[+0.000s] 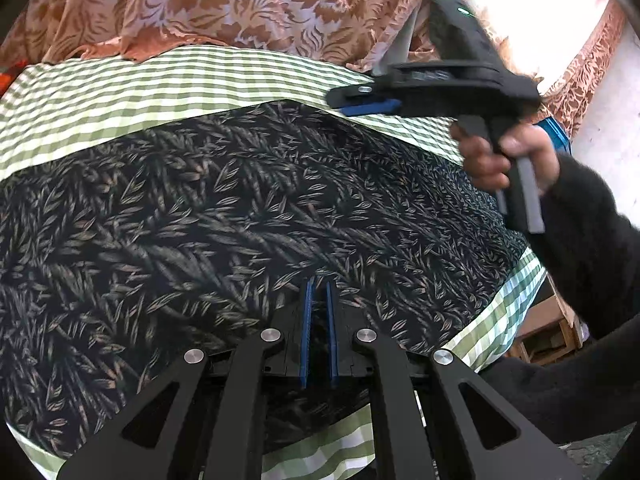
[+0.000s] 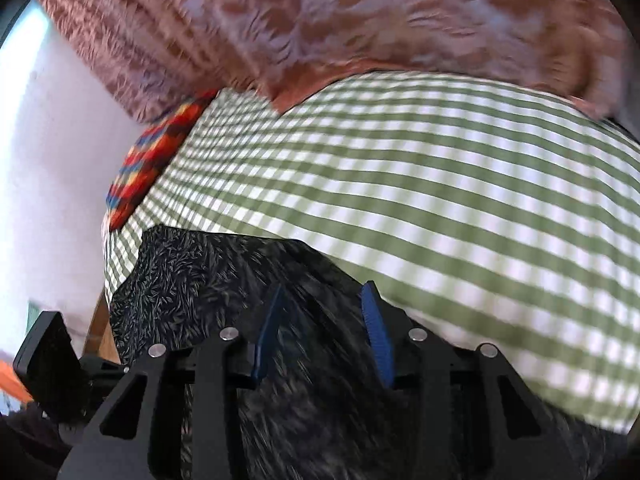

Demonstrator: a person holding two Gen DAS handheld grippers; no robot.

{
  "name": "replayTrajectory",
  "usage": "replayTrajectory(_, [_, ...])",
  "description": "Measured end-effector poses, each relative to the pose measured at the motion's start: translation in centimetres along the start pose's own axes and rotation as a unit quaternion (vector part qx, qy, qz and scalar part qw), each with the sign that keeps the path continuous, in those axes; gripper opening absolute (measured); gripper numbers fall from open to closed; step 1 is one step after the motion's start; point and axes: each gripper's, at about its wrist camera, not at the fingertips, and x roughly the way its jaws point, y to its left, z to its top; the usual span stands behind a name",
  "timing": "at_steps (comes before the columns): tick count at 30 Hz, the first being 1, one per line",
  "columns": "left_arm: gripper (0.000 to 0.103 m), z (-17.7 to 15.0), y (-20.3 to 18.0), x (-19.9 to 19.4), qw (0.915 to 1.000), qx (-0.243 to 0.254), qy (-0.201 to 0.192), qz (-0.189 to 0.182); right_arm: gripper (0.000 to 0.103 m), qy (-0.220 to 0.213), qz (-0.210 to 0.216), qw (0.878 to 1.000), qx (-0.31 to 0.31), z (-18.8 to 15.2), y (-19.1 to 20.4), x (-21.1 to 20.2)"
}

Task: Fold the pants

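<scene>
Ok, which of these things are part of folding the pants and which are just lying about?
Part of the job:
pants
left gripper, nearly shut over the pants
right gripper, open
checked sheet under the pants

Lying about:
floral curtain
striped cloth at the sheet's edge

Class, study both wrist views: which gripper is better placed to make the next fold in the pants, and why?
Probably the left gripper: its nearly shut fingers sit low on the pants by their near edge. The right gripper is open above the far edge over the checked cloth.
</scene>
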Motion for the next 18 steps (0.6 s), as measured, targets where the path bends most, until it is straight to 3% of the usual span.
replayTrajectory(3, [0.005,-0.3,0.3,0.1,0.9999,-0.004,-0.003,-0.010,0.039,0.029,-0.008,0.999,-0.023,0.9,0.9,2.4])
replayTrajectory(5, [0.004,-0.4,0.4,0.0,0.9999,-0.003,-0.005,-0.014,0.030,0.052,-0.013,0.998,-0.041,1.1,1.6,3.9])
replayTrajectory(7, [0.004,-0.5,0.4,0.0,0.9999,0.001,-0.006,-0.016,0.006,0.063,-0.024,0.996,-0.059,1.0,2.2,4.7])
replayTrajectory(12, [0.004,-0.2,0.6,-0.9,0.9995,0.005,-0.023,0.021,0.004,0.013,-0.072,0.994,-0.080,1.6,2.9,3.7])
replayTrajectory(15, [0.004,-0.4,1.8,-0.7,0.9993,-0.014,-0.001,0.036,0.004,0.019,-0.108,0.992,-0.069,1.6,2.0,5.9])
replayTrajectory(18, [0.004,-1.2,1.9,-1.2,0.9993,-0.017,0.003,0.033,0.005,0.003,-0.111,0.991,-0.070,1.0,1.9,6.2])
